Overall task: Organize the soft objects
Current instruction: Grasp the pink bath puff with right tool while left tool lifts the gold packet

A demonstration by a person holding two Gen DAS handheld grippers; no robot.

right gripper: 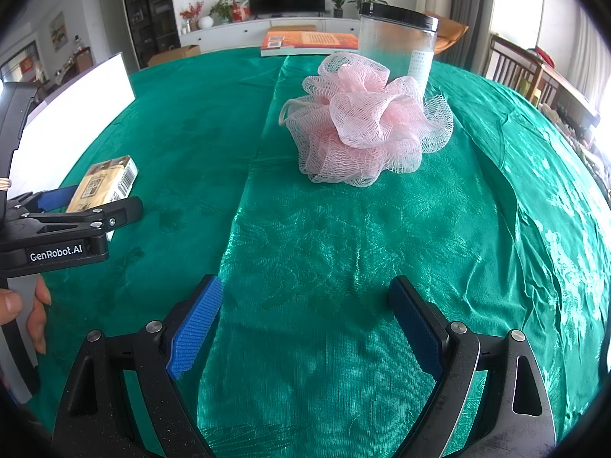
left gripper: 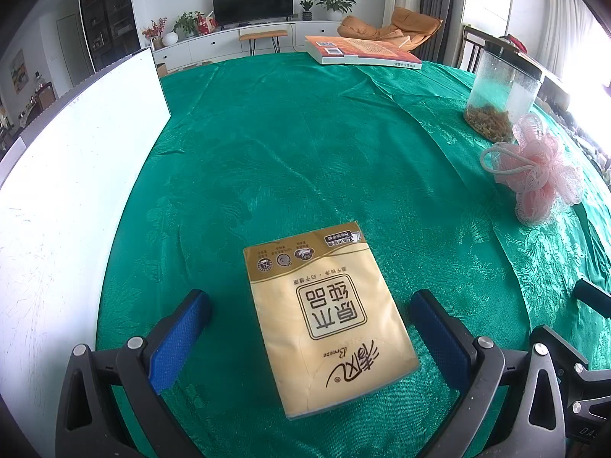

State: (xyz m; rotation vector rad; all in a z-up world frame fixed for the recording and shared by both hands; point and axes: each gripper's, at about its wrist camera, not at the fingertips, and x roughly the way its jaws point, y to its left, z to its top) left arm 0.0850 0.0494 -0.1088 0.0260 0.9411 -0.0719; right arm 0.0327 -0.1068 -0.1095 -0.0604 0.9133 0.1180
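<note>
Tissue pack | between open left claw fingers | untouched

I see bright daylight coming in from the windows on the right, and it washes them out white. The green cloth shines in patches. The white board glares. Both views bend hard at the dark, rounded edges.
</note>
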